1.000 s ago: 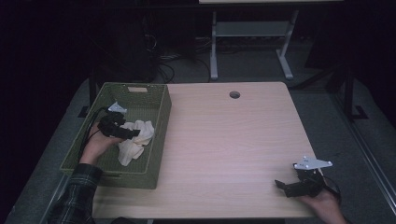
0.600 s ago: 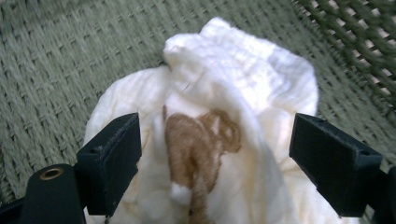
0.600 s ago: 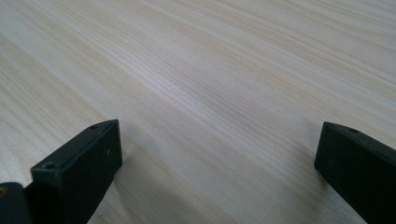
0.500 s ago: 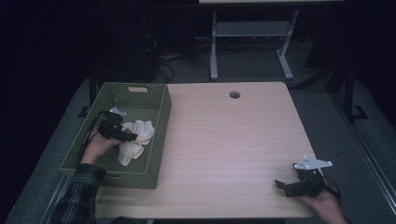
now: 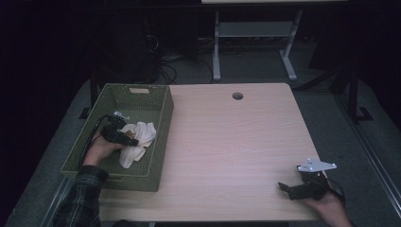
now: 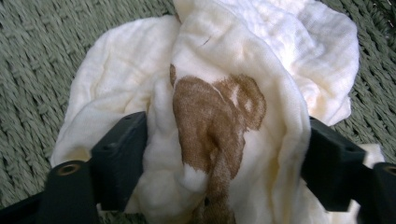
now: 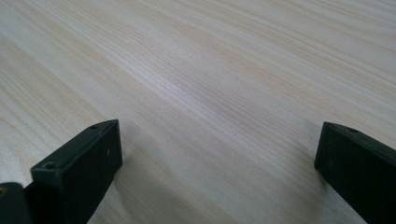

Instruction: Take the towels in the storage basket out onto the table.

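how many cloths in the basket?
1. A white cloth with a brown stain lies in the green basket, between the left gripper's jaws. Folds might hide another.

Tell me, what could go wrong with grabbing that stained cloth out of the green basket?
The left gripper has its jaws around a bunched fold of the cloth and has just been closing. It might pinch only the top layer, so the cloth could slip free on lifting. The loose folds could also drag on the woven basket wall. The brown stain may smear the jaws.
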{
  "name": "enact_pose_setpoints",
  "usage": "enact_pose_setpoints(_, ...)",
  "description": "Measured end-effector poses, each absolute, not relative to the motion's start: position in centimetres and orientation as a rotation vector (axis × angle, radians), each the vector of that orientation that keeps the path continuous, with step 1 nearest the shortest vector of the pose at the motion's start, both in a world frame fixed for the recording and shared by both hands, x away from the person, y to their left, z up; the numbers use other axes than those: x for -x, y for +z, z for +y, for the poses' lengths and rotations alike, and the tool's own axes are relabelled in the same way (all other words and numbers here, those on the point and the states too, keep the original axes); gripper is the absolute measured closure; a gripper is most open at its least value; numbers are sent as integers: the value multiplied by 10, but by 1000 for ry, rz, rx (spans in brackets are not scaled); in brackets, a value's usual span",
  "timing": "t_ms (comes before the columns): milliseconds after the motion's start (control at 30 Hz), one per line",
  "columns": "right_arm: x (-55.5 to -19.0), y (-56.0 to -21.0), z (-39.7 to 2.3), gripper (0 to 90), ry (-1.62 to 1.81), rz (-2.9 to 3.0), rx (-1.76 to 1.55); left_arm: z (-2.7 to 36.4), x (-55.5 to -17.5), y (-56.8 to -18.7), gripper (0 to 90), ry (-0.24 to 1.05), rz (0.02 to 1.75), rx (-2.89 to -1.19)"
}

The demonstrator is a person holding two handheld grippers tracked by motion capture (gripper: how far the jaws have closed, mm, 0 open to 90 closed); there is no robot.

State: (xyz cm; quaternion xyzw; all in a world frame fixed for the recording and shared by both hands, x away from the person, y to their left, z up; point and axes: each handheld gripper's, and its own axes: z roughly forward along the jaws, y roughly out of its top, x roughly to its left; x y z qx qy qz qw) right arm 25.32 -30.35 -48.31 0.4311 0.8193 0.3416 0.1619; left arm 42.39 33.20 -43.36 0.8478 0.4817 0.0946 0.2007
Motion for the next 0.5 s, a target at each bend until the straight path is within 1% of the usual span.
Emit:
enact_pose_setpoints(100,-253,-483,-303,4,975,2338,-1231,332,-423,-432,343,262,1343,-2380)
enact_pose_setpoints(200,-253,-483,-303,4,976,2337,-1231,331,-421,-428,516,277,1337,-2381)
enact_pose_setpoints(267,-253,-483,-303,4,975,2338,-1230,332,-420,-427,607,267,1341,-2375)
enact_pose_setpoints(367,-253,-483,-303,4,976,2338,-1231,333,-419,-422,690,258,1354,-2346)
enact_pose_setpoints(500,-253,-483,-303,4,976,2338,-1230,337,-417,-415,727,247,1355,-2286)
